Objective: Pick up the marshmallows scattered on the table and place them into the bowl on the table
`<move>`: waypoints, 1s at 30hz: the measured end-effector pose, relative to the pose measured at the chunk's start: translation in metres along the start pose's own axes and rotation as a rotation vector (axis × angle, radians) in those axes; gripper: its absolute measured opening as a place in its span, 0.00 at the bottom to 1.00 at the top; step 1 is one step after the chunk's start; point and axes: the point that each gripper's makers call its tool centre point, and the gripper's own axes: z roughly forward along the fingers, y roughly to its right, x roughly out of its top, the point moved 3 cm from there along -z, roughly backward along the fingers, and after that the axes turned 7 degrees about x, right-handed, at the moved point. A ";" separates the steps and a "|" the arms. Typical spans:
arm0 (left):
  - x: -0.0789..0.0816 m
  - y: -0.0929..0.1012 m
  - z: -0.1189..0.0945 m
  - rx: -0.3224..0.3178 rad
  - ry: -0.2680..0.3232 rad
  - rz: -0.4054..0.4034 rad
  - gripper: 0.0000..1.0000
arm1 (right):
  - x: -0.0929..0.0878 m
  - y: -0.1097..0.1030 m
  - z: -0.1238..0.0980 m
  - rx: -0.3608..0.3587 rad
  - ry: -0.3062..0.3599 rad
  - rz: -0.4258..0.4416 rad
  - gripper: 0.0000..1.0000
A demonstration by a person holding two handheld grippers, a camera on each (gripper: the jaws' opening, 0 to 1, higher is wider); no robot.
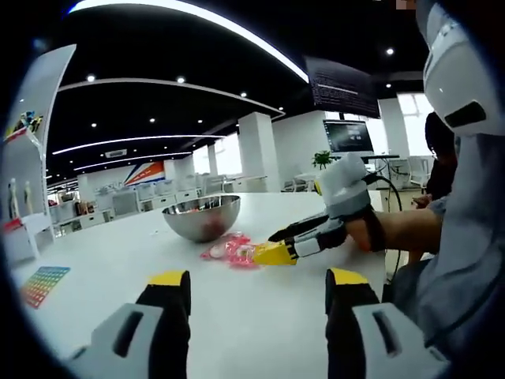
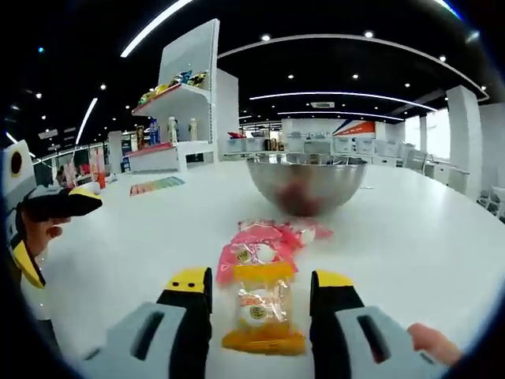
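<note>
Straddling crinkly yellow marshmallow pkt (image 2: 260, 316), right hand-held gripper (image 2: 260, 284) spread; left hand-held gripper (image 1: 258, 278) spread; round steel bowl (image 2: 306, 183).

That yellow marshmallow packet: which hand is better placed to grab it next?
The right. Its tongs are open astride the yellow marshmallow packet, while the left tongs hover open, back from the pile.

No readable text anywhere, round yellow logo on the yellow marshmallow packet (image 2: 258, 313) too blurred to make out, same for the pink packets (image 2: 264, 243) just before the bowl (image 2: 306, 184), hanging screens (image 1: 342, 85) beyond the bowl show illegible lines
</note>
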 end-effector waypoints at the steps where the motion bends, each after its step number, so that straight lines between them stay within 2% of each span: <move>1: 0.000 0.000 0.000 0.001 0.000 0.002 0.69 | 0.000 0.001 -0.001 -0.001 0.003 0.002 0.44; 7: -0.001 0.000 0.004 0.002 -0.007 0.004 0.68 | -0.008 -0.002 -0.002 0.015 -0.036 -0.025 0.38; 15: -0.002 0.002 0.008 -0.001 -0.019 0.011 0.68 | -0.009 -0.001 -0.004 0.024 -0.031 -0.038 0.24; 30: -0.001 0.002 0.008 0.007 -0.020 0.015 0.68 | -0.009 -0.005 -0.007 0.039 -0.025 -0.065 0.17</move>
